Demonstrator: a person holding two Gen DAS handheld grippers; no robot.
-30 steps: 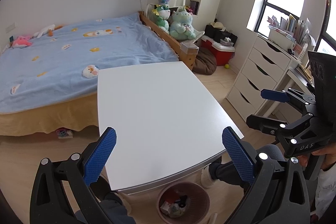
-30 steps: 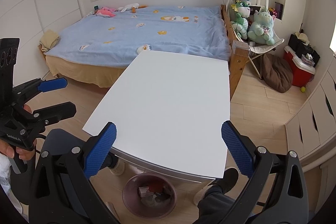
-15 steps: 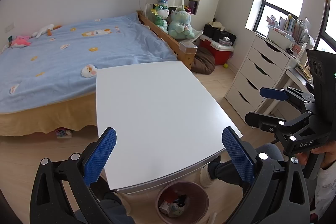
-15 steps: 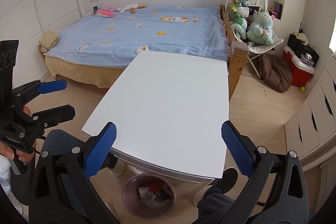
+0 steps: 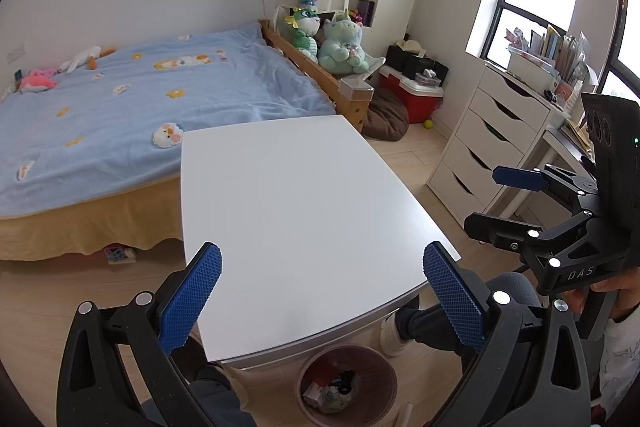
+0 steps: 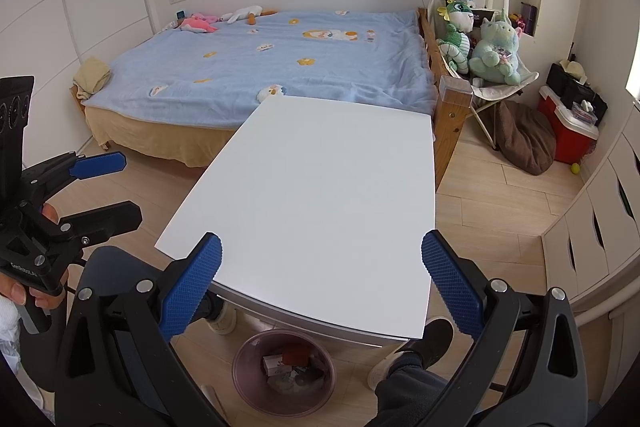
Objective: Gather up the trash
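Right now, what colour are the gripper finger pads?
Blue, textured pads; clearest in the right wrist view.

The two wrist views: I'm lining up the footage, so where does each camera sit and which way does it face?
Left wrist: on the left gripper, open above the white table's near edge, facing the bed; the right gripper, the hand holding it and the person's legs show.
Right wrist: on the right gripper, open, facing the same way from further right; the left gripper and a foot show.
Shared: table, bed, trash bin underneath, plush toys.
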